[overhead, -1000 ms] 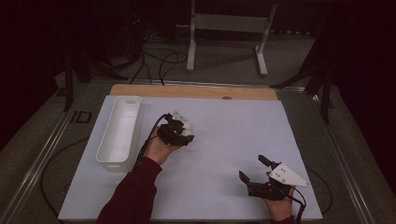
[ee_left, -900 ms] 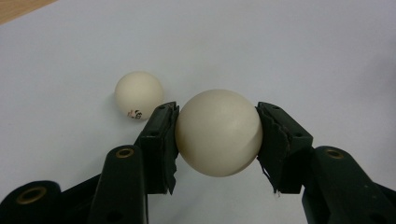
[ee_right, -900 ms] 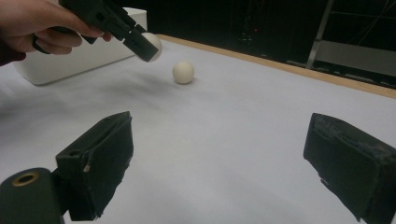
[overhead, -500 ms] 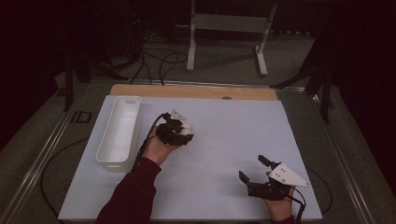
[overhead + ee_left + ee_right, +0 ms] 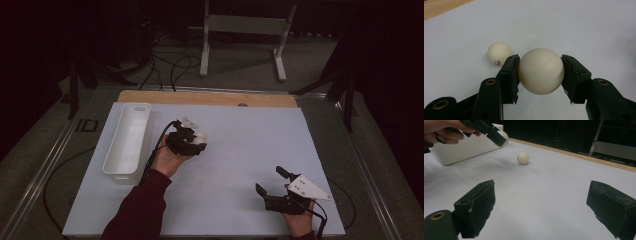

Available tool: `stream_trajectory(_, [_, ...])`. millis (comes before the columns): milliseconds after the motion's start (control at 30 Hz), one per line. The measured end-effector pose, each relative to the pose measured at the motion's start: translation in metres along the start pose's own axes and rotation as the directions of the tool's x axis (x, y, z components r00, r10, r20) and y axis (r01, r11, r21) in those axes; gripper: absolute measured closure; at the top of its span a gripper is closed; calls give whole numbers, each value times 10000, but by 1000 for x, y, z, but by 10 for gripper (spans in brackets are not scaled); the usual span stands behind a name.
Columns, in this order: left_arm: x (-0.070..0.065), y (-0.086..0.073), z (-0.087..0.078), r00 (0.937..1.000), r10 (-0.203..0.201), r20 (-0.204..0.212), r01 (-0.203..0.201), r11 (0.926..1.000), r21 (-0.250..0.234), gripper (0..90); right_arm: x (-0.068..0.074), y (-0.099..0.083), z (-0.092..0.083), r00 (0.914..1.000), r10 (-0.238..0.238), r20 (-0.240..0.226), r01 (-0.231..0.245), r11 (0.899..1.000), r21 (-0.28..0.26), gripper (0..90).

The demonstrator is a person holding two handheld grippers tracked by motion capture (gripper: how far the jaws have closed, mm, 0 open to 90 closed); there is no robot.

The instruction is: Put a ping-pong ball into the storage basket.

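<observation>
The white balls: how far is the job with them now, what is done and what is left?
Done: the left gripper has its jaws shut on one ball. In hand: it holds that ball beside the white tray, whose visible inside looks empty. Left: the second ball lies on the mat; the right gripper waits open.

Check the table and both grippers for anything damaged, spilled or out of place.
One flaw: the pads of the left gripper are frayed at their lower edges where they clamp the ball. The second ball lies loose on the mat, and the white bin sits upright, unspilled.
</observation>
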State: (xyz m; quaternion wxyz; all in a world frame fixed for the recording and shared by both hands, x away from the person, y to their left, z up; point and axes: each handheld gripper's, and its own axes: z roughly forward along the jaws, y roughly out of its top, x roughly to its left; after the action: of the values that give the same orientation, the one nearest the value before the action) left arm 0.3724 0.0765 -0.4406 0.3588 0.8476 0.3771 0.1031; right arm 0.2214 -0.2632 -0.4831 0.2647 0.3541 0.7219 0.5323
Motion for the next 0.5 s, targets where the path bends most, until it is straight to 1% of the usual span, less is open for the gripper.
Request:
stream_trajectory(200, [2, 1, -4, 10000, -80, -6, 79, 9999, -90, 512, 0, 0, 0, 10000, 5, -9, -5, 10000, -4, 81])
stream_trajectory(500, [2, 4, -11, 10000, -57, -17, 57, 9998, -166, 512, 0, 0, 0, 10000, 6, 2, -6, 10000, -14, 81])
